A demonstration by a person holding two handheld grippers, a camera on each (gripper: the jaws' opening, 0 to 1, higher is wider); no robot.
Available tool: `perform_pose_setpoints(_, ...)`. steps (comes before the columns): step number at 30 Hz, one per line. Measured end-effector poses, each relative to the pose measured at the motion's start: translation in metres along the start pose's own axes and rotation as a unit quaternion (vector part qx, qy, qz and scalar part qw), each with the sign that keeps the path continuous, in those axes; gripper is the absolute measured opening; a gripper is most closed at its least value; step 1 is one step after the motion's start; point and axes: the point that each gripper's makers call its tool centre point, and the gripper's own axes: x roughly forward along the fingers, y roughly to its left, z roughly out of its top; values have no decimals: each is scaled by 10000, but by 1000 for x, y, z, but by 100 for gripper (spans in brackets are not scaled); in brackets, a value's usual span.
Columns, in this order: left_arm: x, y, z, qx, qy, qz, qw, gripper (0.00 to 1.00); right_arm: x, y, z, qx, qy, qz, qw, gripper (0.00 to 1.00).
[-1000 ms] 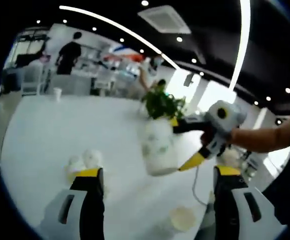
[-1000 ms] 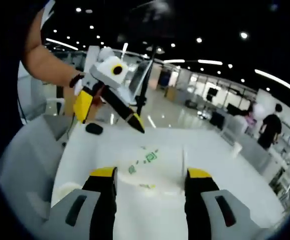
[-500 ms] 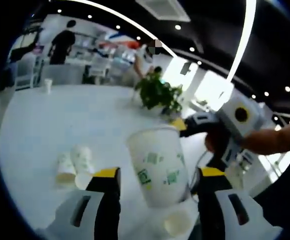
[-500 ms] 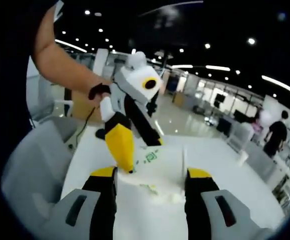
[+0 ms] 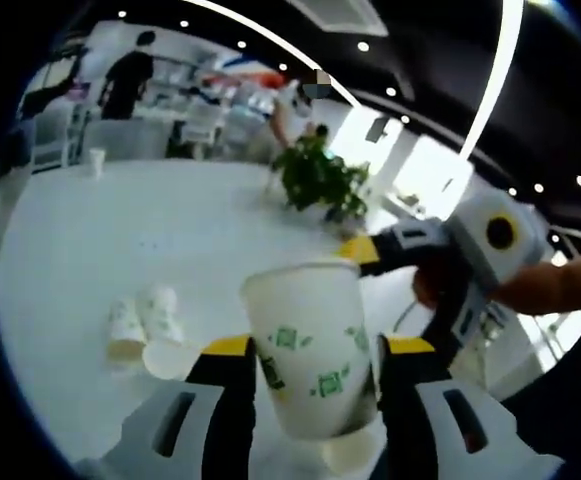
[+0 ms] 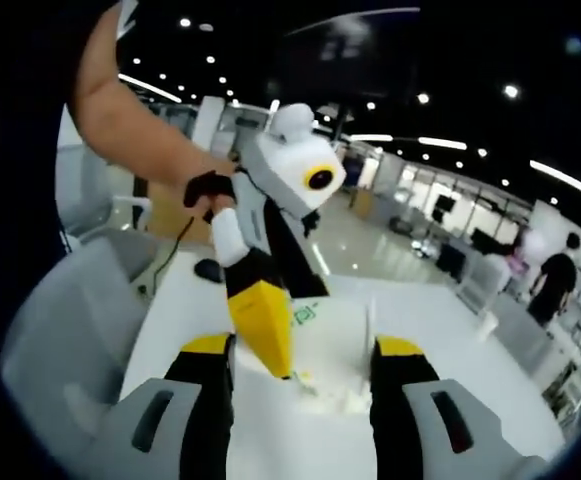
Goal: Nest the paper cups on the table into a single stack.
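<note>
A white paper cup (image 5: 310,360) with green marks sits upright, raised above the table (image 5: 80,250), grasped by the right gripper (image 6: 300,352) and between the left gripper (image 5: 310,350) jaws; whether those grip it is unclear. Three more cups (image 5: 148,330) lie tipped nearby.

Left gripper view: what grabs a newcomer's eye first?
The printed paper cup held in the air between the left gripper's yellow-tipped jaws, with the right gripper just behind its rim. Next, loose cups lying on the white table at lower left, and a green plant farther back.
</note>
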Motion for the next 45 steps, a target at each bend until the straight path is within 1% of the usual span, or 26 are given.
perform_pose_setpoints(2,0,0,0,5,18,12,10000,45,-1,1,0,-20,11,8,10000,51)
perform_pose_setpoints(3,0,1,0,89,27,49,9999,45,-1,1,0,-25,16,7,10000,51)
perform_pose_setpoints(10,1,-7,0,381,-31,-9,9993,43,-2,2,-2,-25,104,22,9999,51)
perform_pose_setpoints(12,1,-6,-1,467,-20,19,9989,42,-3,3,-5,23,189,27,9998,55)
perform_pose_setpoints(13,1,-4,-2,537,-20,53,9985,42,-4,2,-4,150,123,38,9998,58)
perform_pose_setpoints(14,0,-4,-3,567,-32,50,9984,42,-6,0,-2,156,82,-1,9998,60)
perform_pose_setpoints(15,-1,-3,-3,579,-49,53,9983,41,-7,-1,-3,169,89,-21,9998,62)
perform_pose_setpoints(17,-3,-1,-4,625,-95,87,9980,41,-10,-5,-3,347,90,-79,9993,66)
perform_pose_setpoints(21,-7,0,-3,765,-234,95,9967,40,-20,-18,4,631,-109,-251,9976,71)
perform_pose_setpoints(23,-8,-2,-2,815,-318,72,9961,40,-24,-26,6,717,-185,-356,9966,76)
perform_pose_setpoints(26,-9,-6,3,876,-465,55,9951,40,-32,-36,14,1038,-402,-500,9925,80)
perform_pose_setpoints(28,-9,-9,10,919,-637,11,9937,39,-36,-40,18,1237,-525,-582,9892,83)
perform_pose_setpoints(30,-11,-13,15,975,-787,-17,9921,39,-41,-44,23,1524,-719,-652,9835,86)
perform_pose_setpoints(31,-11,-15,18,1015,-867,-46,9910,39,-44,-46,27,1720,-826,-678,9793,88)
perform_pose_setpoints(32,-12,-18,21,1056,-944,-77,9899,39,-45,-46,28,1768,-862,-682,9781,89)
perform_pose_setpoints(33,-12,-18,21,1062,-959,-80,9897,39,-49,-50,32,1860,-951,-751,9751,91)
perform_pose_setpoints(34,-13,-20,24,1085,-1043,-105,9886,39,-50,-51,32,1876,-962,-773,9745,93)
perform_pose_setpoints(36,-15,-24,30,1246,-1261,-121,9841,39,-55,-54,35,2047,-1041,-852,9695,97)
perform_pose_setpoints(37,-17,-27,31,1263,-1361,-163,9825,39,-57,-55,36,2206,-1089,-890,9652,100)
perform_pose_setpoints(38,-18,-28,31,1244,-1393,-185,9822,39,-59,-56,37,2208,-1112,-868,9651,100)
perform_pose_setpoints(39,-19,-28,31,1240,-1424,-203,9818,39,-61,-56,36,2279,-1115,-929,9628,100)
perform_pose_setpoints(41,-20,-31,32,1283,-1489,-243,9802,39,-63,-56,36,2318,-1159,-974,9609,100)
perform_pose_setpoints(43,-21,-33,34,1301,-1569,-313,9785,39,-64,-54,35,2392,-1180,-997,9586,100)
perform_pose_setpoints(45,-21,-36,36,1335,-1618,-344,9771,39,-64,-51,35,2422,-1179,-997,9579,100)
